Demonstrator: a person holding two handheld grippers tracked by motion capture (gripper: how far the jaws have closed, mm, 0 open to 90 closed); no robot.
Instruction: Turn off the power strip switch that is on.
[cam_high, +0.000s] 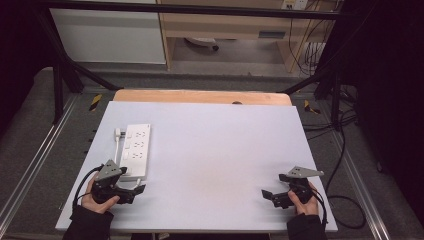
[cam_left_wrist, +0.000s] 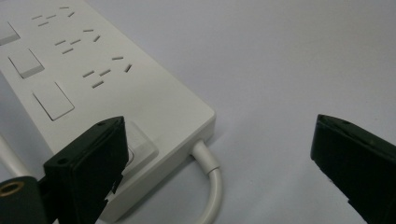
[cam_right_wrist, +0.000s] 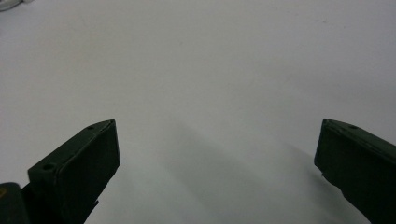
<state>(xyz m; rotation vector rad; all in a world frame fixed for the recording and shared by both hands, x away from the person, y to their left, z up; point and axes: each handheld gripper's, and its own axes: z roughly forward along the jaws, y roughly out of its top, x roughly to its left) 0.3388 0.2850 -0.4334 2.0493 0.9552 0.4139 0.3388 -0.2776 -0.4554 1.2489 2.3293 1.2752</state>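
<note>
White, with rows of sockets and switches, the power strip (cam_high: 136, 150) lies at the left of the pale counter (cam_high: 215, 150). The left gripper (cam_high: 131, 190) hovers at its near, cable end, fingers (cam_left_wrist: 88, 163) spread wide. The right gripper (cam_high: 270, 196), well apart, gapes over bare counter.

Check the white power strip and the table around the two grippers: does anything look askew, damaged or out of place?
Nothing stands out. The white plastic power strip lies flat on the pale table top, its white cable curling from the near end, with no visible damage. The left gripper and right gripper are both open, holding nothing.
</note>
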